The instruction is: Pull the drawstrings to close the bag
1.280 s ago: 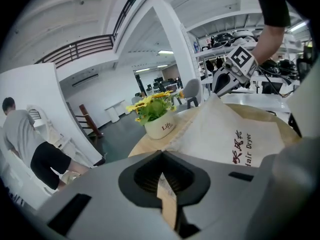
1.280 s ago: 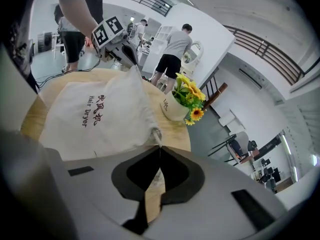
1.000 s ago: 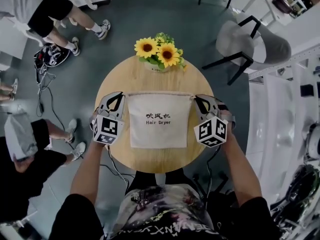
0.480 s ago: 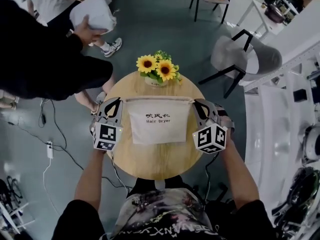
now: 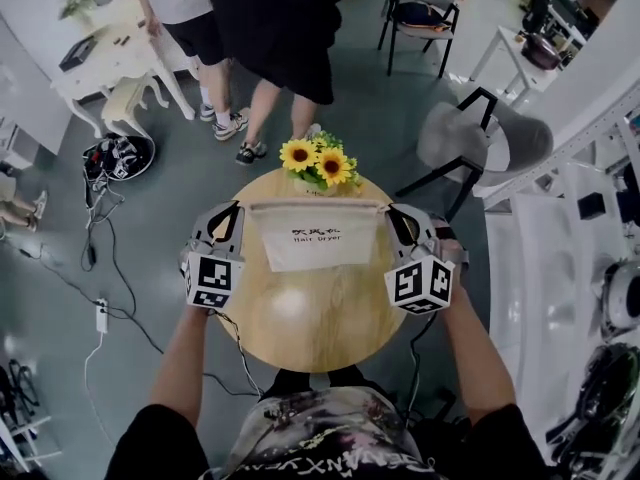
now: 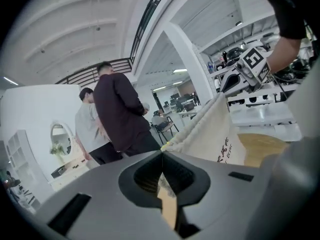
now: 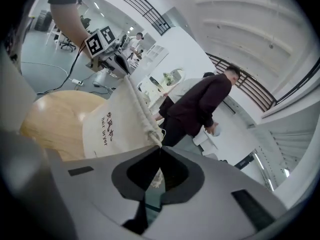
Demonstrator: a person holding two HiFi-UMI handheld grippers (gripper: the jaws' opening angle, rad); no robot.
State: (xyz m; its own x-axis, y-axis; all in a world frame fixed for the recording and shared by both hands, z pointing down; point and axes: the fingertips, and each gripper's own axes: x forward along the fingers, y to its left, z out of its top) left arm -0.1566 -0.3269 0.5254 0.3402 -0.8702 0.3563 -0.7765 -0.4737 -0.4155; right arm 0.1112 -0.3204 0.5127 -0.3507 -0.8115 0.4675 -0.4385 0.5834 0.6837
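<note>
A cream drawstring bag (image 5: 318,240) with dark print is stretched between my two grippers over the round wooden table (image 5: 320,323). My left gripper (image 5: 233,214) is shut on the drawstring at the bag's top left corner. In the left gripper view the cord (image 6: 163,183) runs into the shut jaws and the bag (image 6: 215,136) slopes away to the right. My right gripper (image 5: 397,218) is shut on the drawstring at the top right corner. From the right gripper view the gathered top hem (image 7: 142,115) leads into its jaws, with the bag (image 7: 112,129) to the left.
A pot of sunflowers (image 5: 320,161) stands at the table's far edge, just beyond the bag. Two people (image 5: 270,38) stand behind the table. A grey chair (image 5: 480,138) is at the far right, a white dresser (image 5: 110,63) at the far left. Cables (image 5: 100,298) lie on the floor.
The bag's lower edge has come up off the table as it hangs between the grippers. People have walked round to the far side of the table. Both grips are unchanged.
</note>
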